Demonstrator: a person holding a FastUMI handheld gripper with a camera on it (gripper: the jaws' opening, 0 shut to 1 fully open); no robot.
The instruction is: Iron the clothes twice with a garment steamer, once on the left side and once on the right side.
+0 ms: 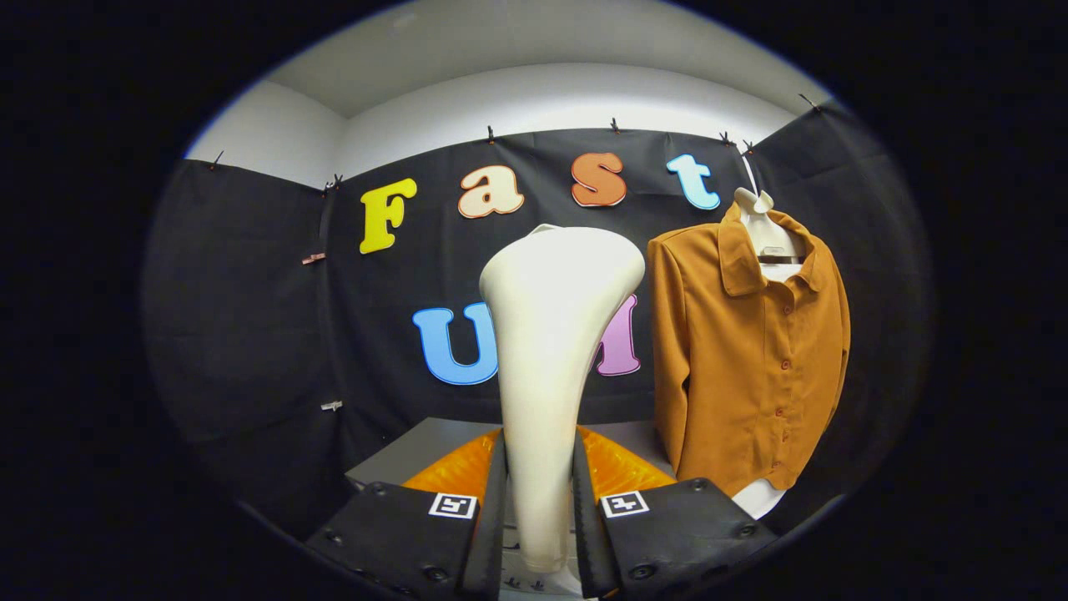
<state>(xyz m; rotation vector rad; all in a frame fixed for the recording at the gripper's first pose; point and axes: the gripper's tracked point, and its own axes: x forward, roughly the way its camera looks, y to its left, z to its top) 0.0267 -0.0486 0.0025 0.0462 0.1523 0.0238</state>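
A white garment steamer (546, 351) stands upright between my fingers, its handle narrow at the bottom and its head flaring wide at the top. My gripper (538, 509) is shut on the steamer's handle, both black fingers (494, 501) pressing its sides. A rust-orange buttoned shirt (751, 359) hangs on a white hanger (761, 224) beyond the fingers and to the right of the steamer, its front facing me. The steamer's head is apart from the shirt, level with its upper sleeve.
A grey table (417, 451) lies beyond the fingers, with an orange textured mat (617, 467) on it behind the steamer's handle. Black cloth walls close off the back and both sides.
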